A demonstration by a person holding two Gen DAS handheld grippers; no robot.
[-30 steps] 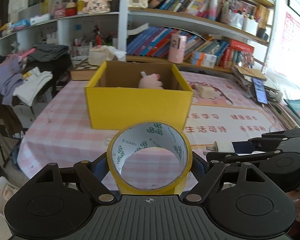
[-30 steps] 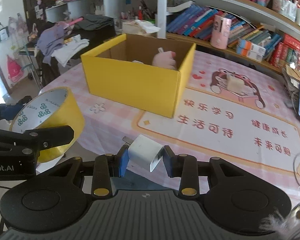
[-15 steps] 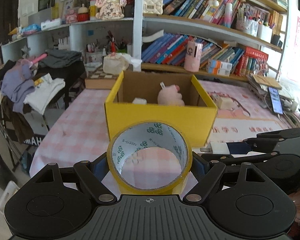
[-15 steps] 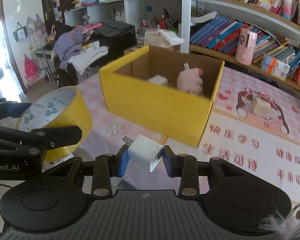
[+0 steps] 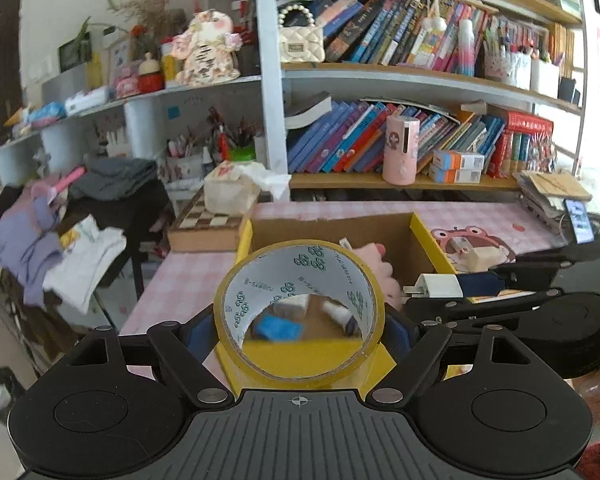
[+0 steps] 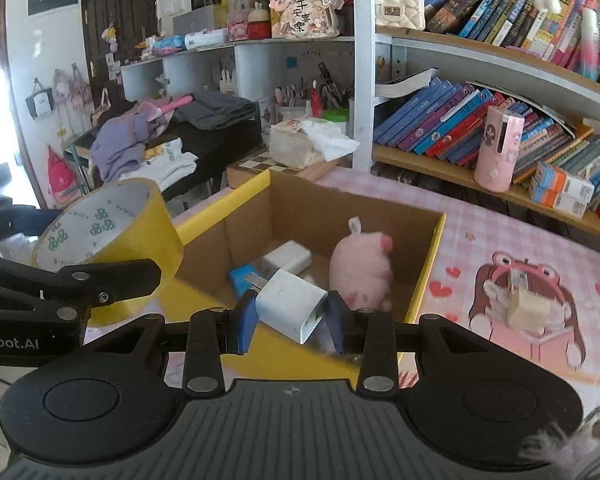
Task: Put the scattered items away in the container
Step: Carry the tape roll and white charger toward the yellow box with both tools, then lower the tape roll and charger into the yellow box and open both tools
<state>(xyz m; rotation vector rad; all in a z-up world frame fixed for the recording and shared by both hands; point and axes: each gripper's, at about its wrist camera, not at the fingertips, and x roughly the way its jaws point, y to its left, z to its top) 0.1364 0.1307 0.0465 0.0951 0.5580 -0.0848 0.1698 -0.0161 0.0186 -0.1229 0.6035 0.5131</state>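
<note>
The left gripper (image 5: 299,320) has its fingers spread wide around a roll of yellow tape (image 5: 298,312), pressing on its outer sides; the roll sits at the centre of the left wrist view, over the near wall of the yellow box (image 6: 424,280). The right gripper (image 6: 290,314) has its fingers drawn narrow on a white charger (image 6: 290,306), tilted corner-down, low in the middle of the right wrist view, also above the box's near edge.

Inside the box lie a pink plush pig (image 6: 360,270), a white block (image 6: 287,257) and a blue item (image 6: 242,276). A small beige block (image 6: 528,308) is still out on the worktop (image 6: 500,224), at the right of the frame.

The risks, as I judge them: both grippers are close together, so they could knock each other. Letting go now, so near the rim, could tip the tape or charger off the wall and outside. The charger is held askew and may slip or twist. The tape could roll on landing.
</note>
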